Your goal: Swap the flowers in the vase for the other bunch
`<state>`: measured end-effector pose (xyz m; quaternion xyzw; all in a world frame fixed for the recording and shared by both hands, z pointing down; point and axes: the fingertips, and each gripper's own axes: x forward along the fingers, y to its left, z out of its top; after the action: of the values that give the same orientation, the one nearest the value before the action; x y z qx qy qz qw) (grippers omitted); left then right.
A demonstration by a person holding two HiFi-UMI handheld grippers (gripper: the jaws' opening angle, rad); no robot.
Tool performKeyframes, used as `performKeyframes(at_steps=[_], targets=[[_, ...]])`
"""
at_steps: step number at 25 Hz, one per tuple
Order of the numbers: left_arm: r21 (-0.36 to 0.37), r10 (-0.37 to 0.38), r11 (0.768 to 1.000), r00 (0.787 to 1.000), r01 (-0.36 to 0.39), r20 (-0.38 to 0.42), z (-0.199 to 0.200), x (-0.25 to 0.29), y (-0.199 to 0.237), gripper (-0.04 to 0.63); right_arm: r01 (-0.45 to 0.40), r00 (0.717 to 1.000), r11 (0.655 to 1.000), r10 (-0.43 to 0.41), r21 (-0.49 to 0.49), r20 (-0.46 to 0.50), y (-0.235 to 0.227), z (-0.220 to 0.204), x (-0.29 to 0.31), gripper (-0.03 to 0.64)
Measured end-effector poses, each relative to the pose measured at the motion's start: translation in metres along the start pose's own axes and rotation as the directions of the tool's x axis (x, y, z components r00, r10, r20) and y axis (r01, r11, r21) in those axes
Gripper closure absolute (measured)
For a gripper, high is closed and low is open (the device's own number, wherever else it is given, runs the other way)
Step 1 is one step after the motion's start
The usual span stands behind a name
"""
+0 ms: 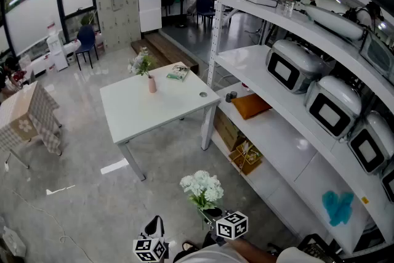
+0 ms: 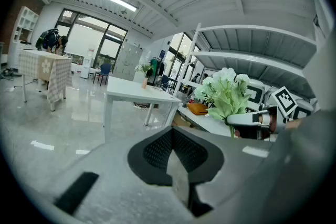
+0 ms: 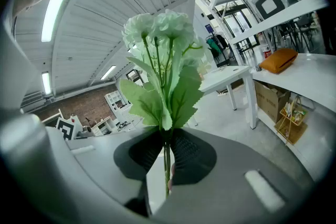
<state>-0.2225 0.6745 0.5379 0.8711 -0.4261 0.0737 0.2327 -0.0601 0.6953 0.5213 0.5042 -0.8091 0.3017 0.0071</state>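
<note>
A pink vase [image 1: 151, 84] with a small bunch of flowers [image 1: 141, 63] stands on the white table [image 1: 154, 114], far ahead of me. The other bunch [image 1: 202, 188], white blooms with green leaves, is upright close to me. My right gripper [image 1: 212, 214] is shut on its stems, which run between the jaws in the right gripper view [image 3: 165, 165] below the blooms [image 3: 160, 29]. My left gripper [image 1: 154, 228] is just left of it, shut with nothing between its jaws [image 2: 176, 165]. The held bunch [image 2: 226, 92] shows at the right of the left gripper view.
A long white shelf unit [image 1: 289, 126] on the right carries several white appliances [image 1: 292, 64], an orange cushion [image 1: 251, 105] and a cardboard box [image 1: 228, 129]. A green book [image 1: 178, 71] lies on the table. A table with a checked cloth [image 1: 24, 117] stands at the left.
</note>
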Motion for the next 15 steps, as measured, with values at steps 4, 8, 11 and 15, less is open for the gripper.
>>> performKeyframes(at_steps=[4,8,11,15], targets=[[-0.018,-0.016,1.000,1.000,0.016,0.016,0.010,0.001,-0.003,0.595,0.005,1.000,1.000,-0.005,0.001,0.015,0.008,0.008,0.000,0.565],[-0.042,-0.056,0.997,0.998,0.057,0.040,0.023,0.004,-0.011,0.595,0.001,0.999,1.000,0.000,-0.023,0.039,0.017,0.020,-0.002,0.565],[-0.064,-0.089,0.994,0.995,0.092,0.046,0.030,0.008,-0.021,0.595,-0.002,0.999,1.000,0.004,-0.030,0.047,0.019,0.026,-0.005,0.565],[-0.057,-0.106,0.993,0.994,0.108,0.032,0.031,0.017,-0.031,0.595,-0.033,0.999,0.999,0.034,-0.022,0.040,0.020,0.028,-0.006,0.560]])
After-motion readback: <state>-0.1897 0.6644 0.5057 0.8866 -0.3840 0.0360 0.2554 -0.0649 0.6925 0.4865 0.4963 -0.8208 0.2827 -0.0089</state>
